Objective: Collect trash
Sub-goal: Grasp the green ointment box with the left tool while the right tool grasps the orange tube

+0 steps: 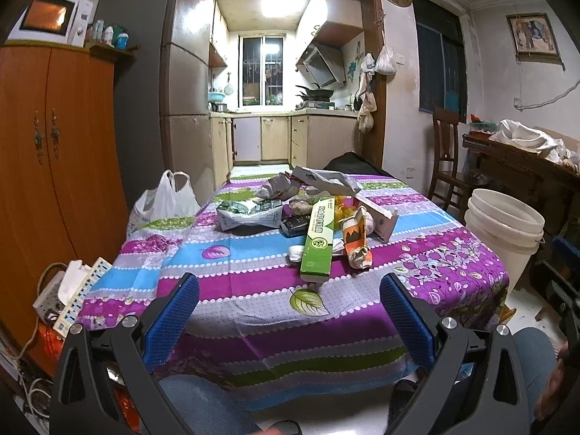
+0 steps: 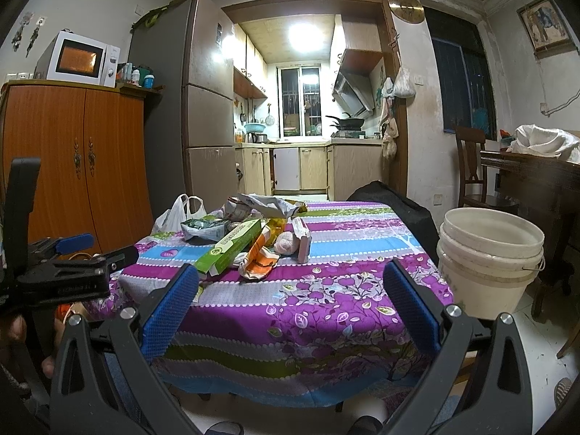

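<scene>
Trash lies heaped on the table, beyond both spread grippers.

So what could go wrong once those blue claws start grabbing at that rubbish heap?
Three risks, as guesses:
1. The long green box lies across other scraps; pulling it out could scatter the orange-and-white wrapper beside it.
2. The white bucket stands off the table's right side, so a carried piece could drop to the floor.
3. The loose floral tablecloth could snag on the left gripper or right gripper, both open.
</scene>
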